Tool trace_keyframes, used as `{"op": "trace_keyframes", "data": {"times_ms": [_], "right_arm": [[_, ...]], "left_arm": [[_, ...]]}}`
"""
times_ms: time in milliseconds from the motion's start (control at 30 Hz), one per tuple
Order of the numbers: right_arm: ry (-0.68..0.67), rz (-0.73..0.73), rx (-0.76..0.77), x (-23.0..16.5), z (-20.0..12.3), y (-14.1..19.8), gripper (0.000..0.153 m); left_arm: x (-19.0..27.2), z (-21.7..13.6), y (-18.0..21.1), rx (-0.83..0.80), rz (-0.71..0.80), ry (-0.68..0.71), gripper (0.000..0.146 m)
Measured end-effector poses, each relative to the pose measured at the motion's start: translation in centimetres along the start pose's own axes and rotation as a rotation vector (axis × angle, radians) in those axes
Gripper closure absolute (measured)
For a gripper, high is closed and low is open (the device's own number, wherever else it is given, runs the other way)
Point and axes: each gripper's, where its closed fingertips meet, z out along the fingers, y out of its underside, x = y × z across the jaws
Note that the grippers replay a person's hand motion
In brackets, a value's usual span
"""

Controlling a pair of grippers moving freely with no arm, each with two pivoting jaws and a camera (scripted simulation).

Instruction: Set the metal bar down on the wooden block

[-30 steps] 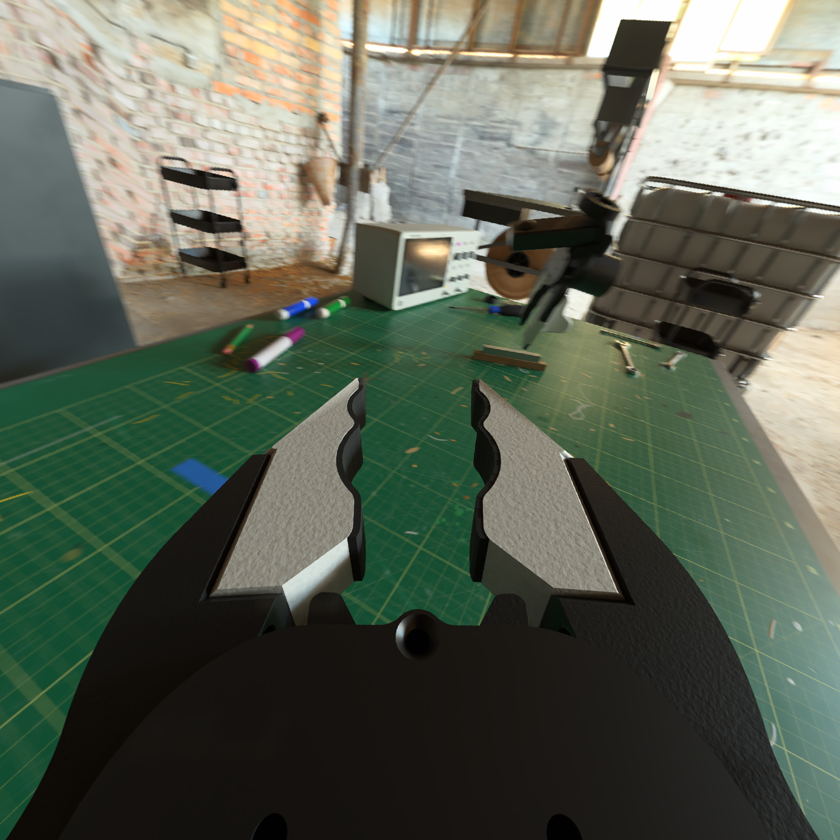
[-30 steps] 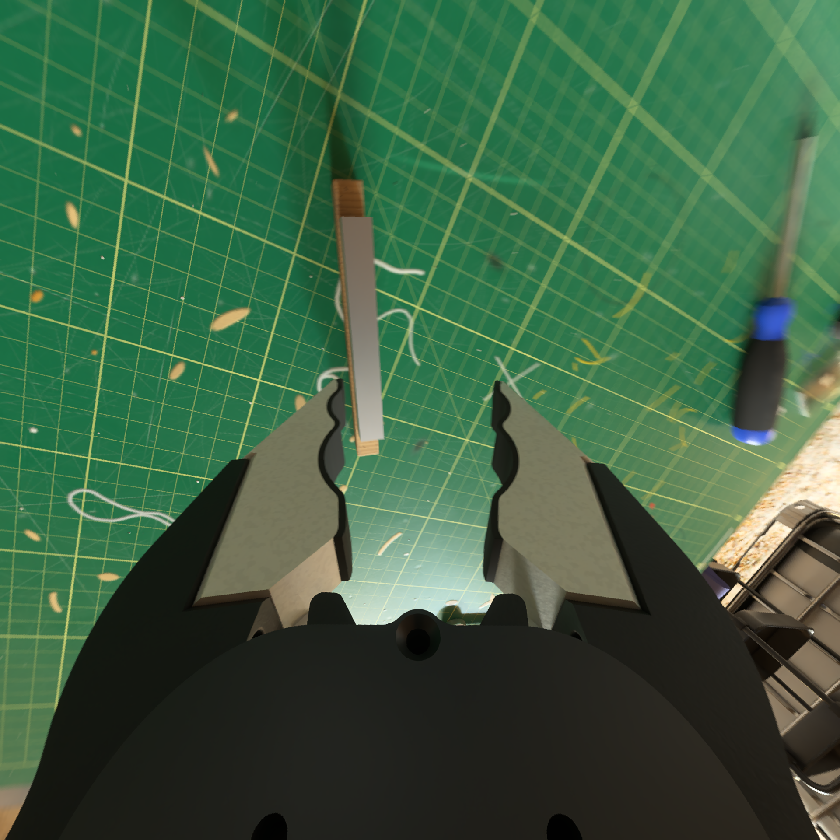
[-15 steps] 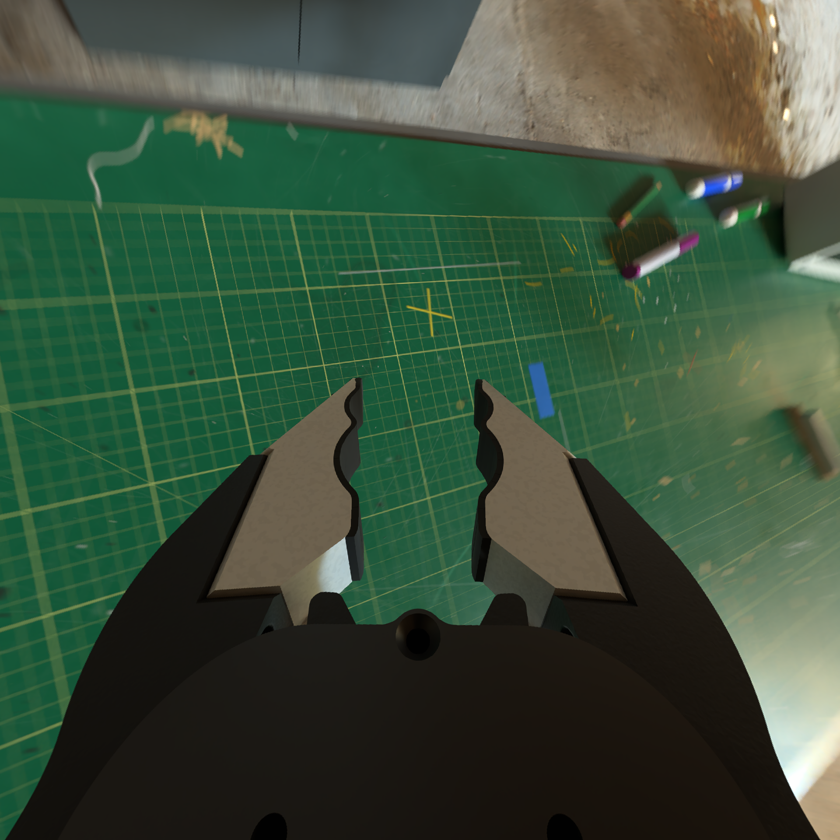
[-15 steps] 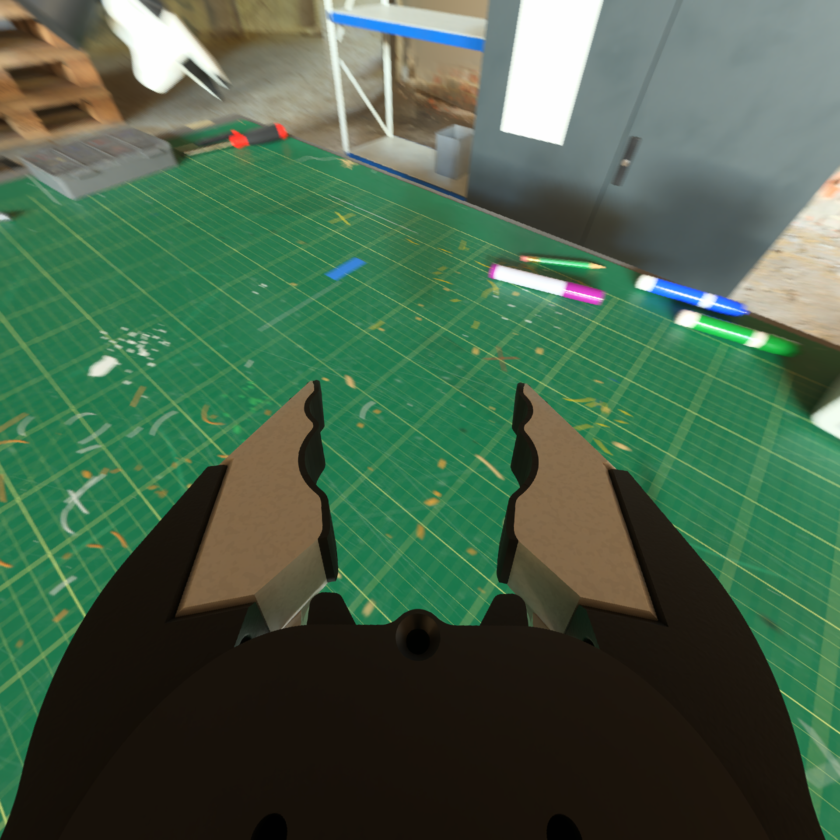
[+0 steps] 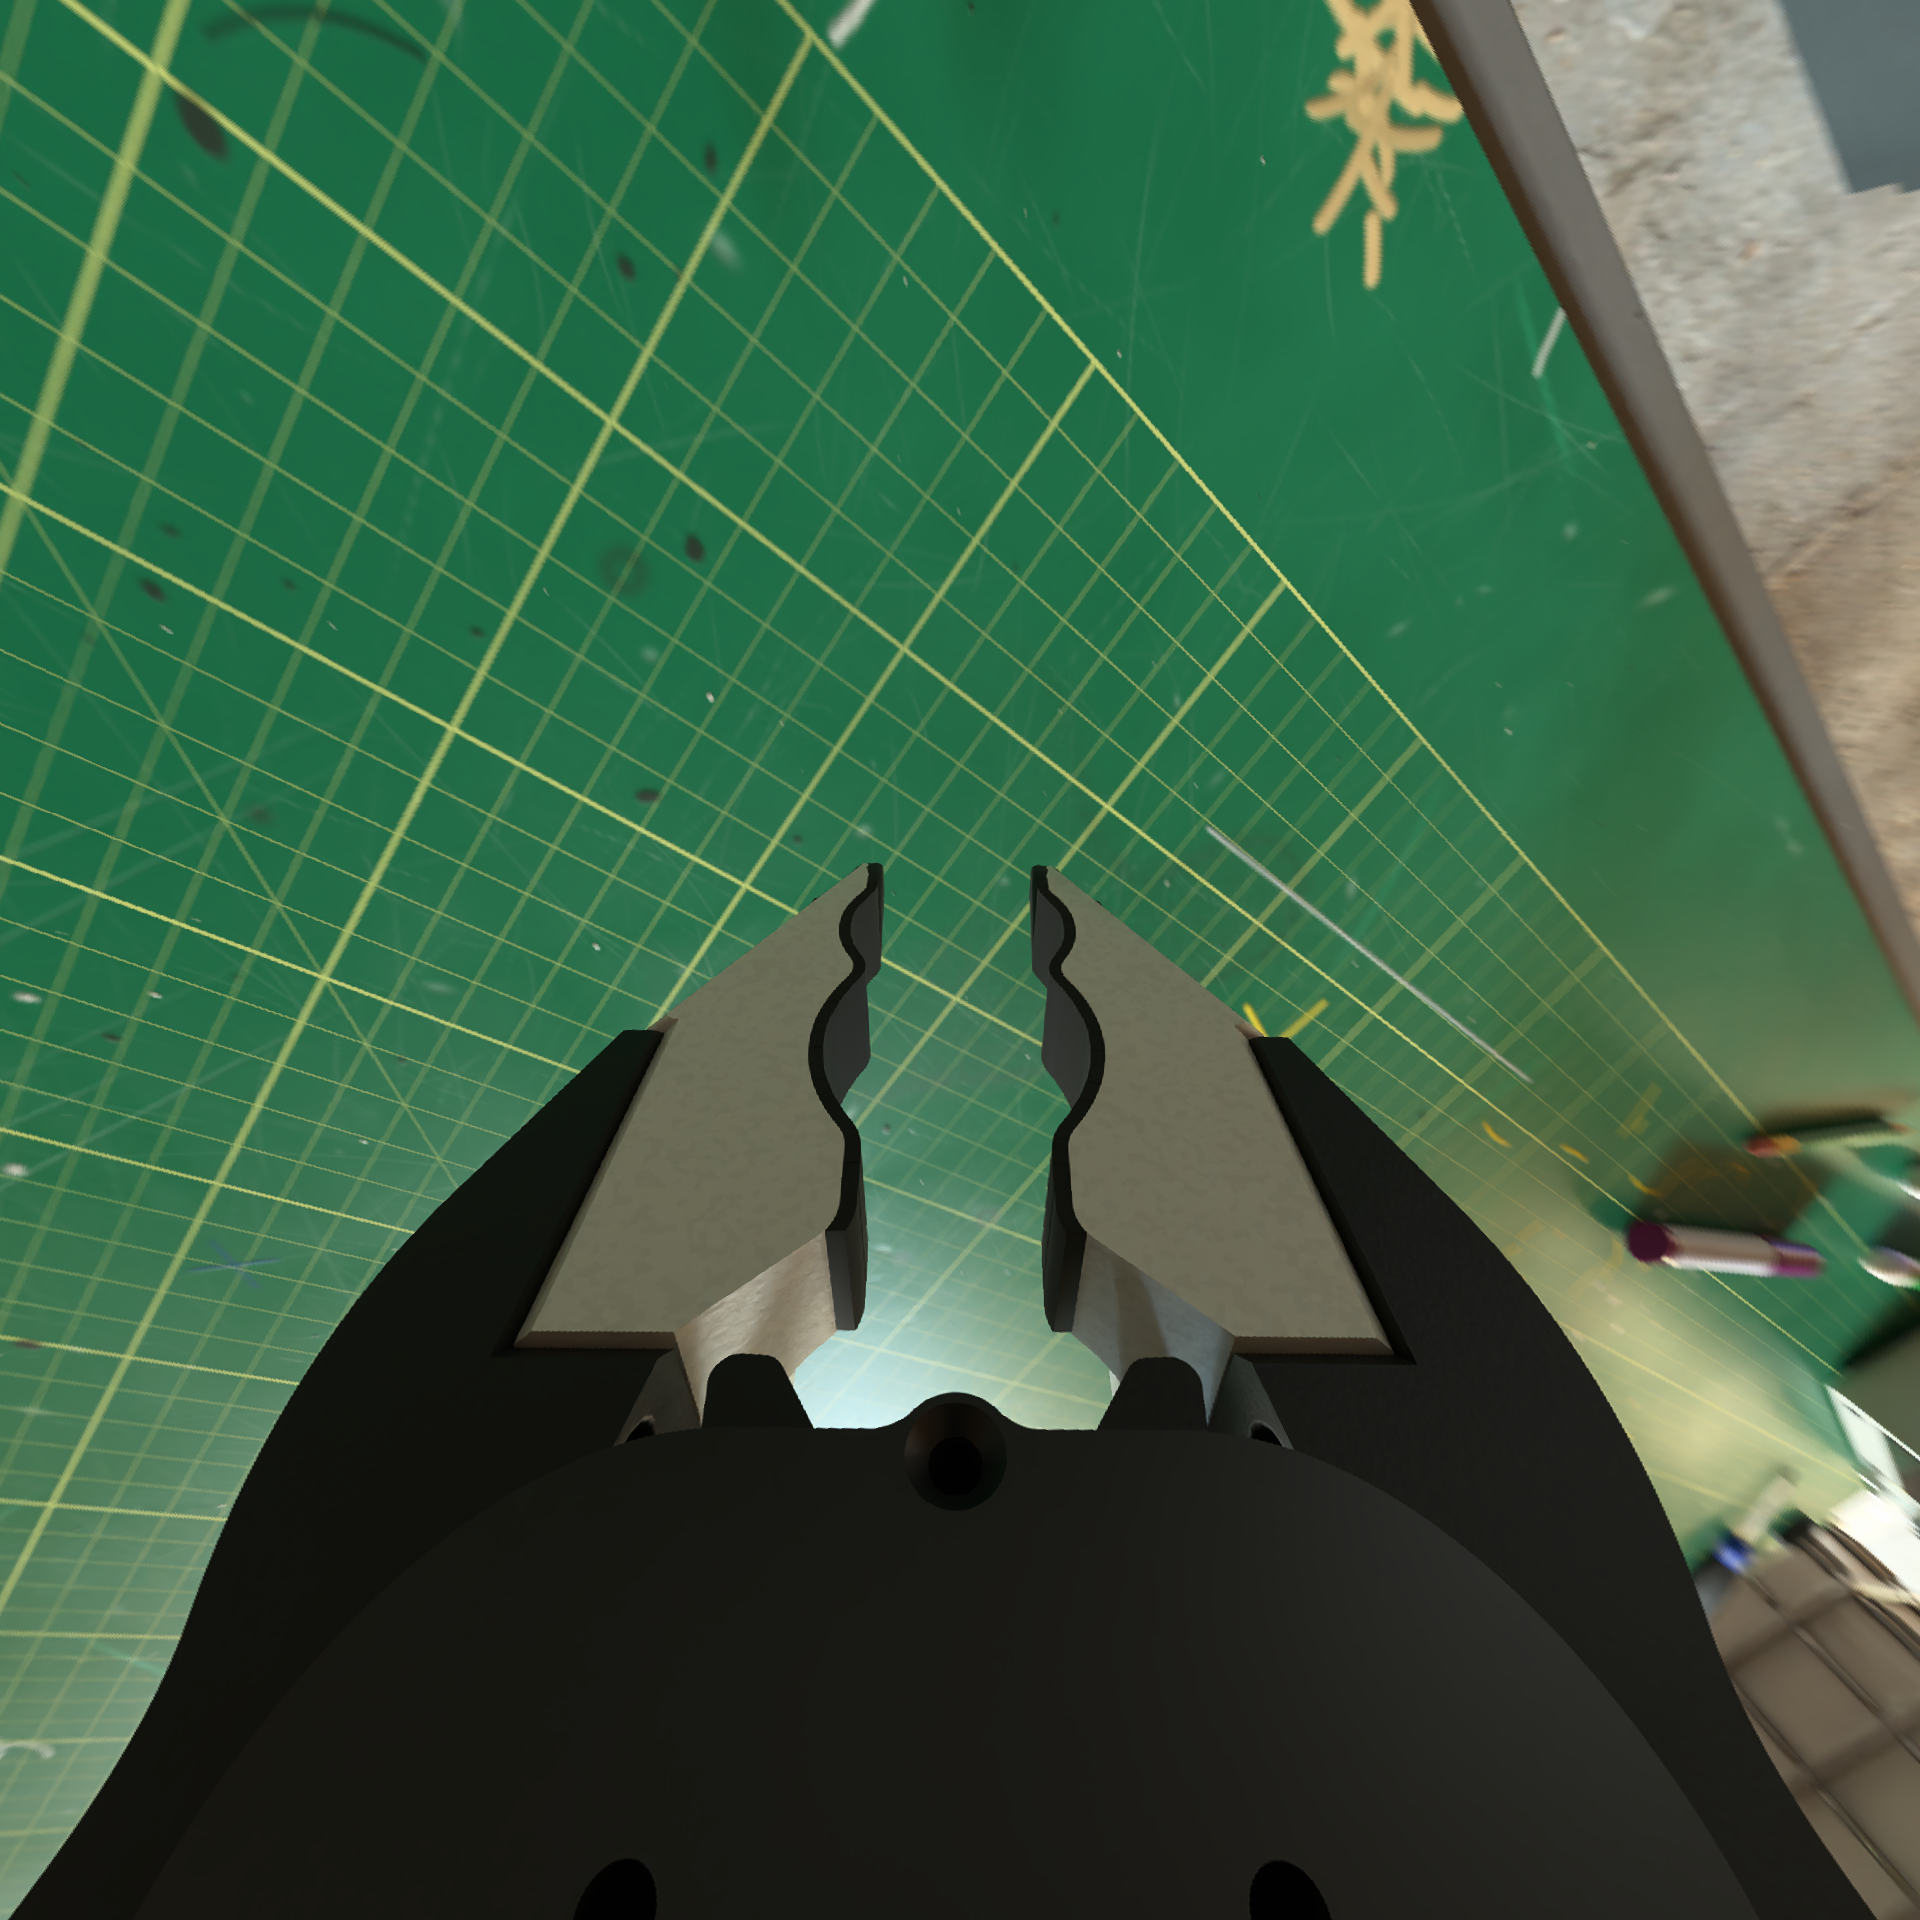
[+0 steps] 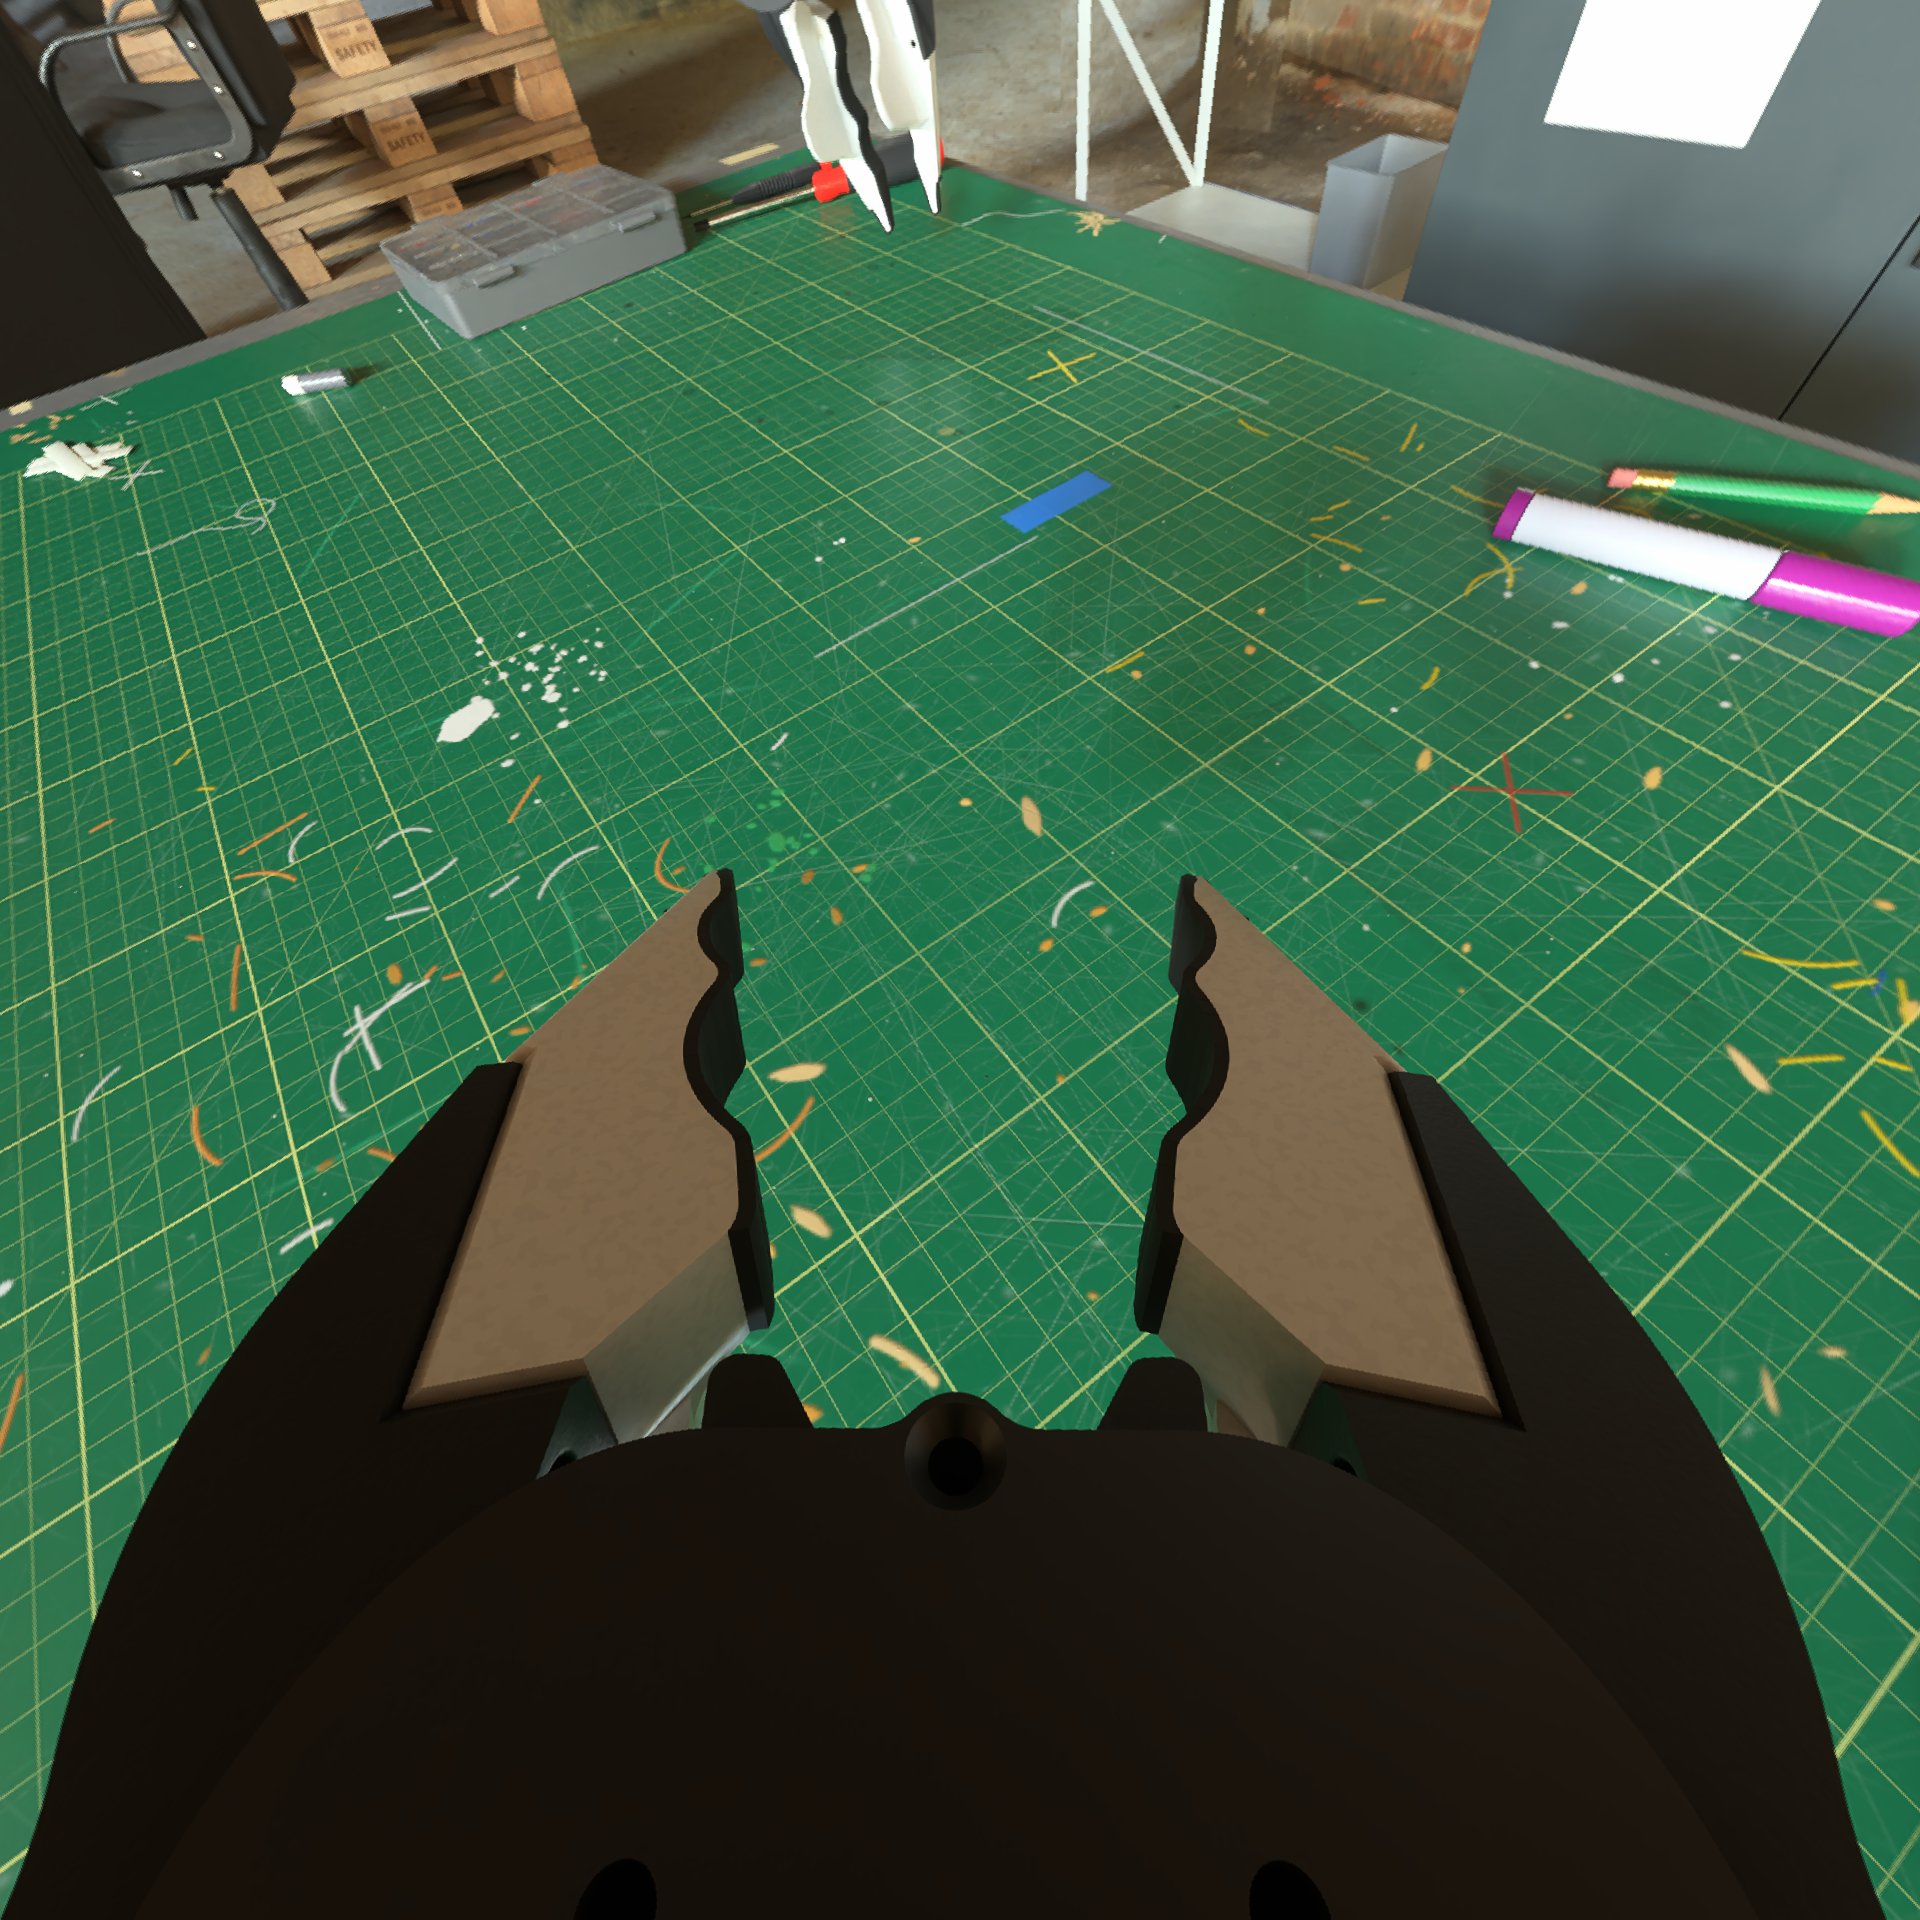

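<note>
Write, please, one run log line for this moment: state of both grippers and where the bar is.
left gripper: open, empty | right gripper: open, empty | metal bar, wooden block: not in view | below both: green cutting mat

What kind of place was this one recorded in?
Most likely a workshop: a green cutting mat strewn with shavings, a grey parts organiser case at its far edge, and stacked wooden pallets behind.

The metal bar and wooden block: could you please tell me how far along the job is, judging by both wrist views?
Neither the bar nor the block shows in either view, so whether the placing is done cannot be confirmed. In hand: nothing. The left gripper and right gripper both have open, empty jaws over the green cutting mat. The right wrist view shows only a magenta marker, a green pencil and a grey parts case. Left: bringing the block into view to check.
</note>
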Motion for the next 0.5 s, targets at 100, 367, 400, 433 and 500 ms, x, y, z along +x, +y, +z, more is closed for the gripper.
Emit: {"op": "trace_keyframes", "data": {"times_ms": [100,367,400,433,500], "right_arm": [[-0.017,0.030,-0.007,0.4,0.2,0.5,0.069],[-0.037,0.077,0.000,0.9,0.1,0.9,0.069],[-0.041,0.077,0.002,0.9,0.1,1.0,0.069],[-0.045,0.078,0.003,0.9,0.1,1.0,0.069],[-0.055,0.086,0.002,0.9,0.1,1.1,0.069]], "left_arm": [[-0.5,0.6,-0.7,0.034,0.035,-0.123,0.120],[-2.3,1.2,-1.3,0.086,0.008,-0.309,0.137],[-2.0,1.2,-1.4,0.103,-0.007,-0.296,0.138],[-1.7,1.2,-1.5,0.115,-0.012,-0.278,0.138],[-1.5,1.4,-1.3,0.096,-0.002,-0.273,0.136]]}}
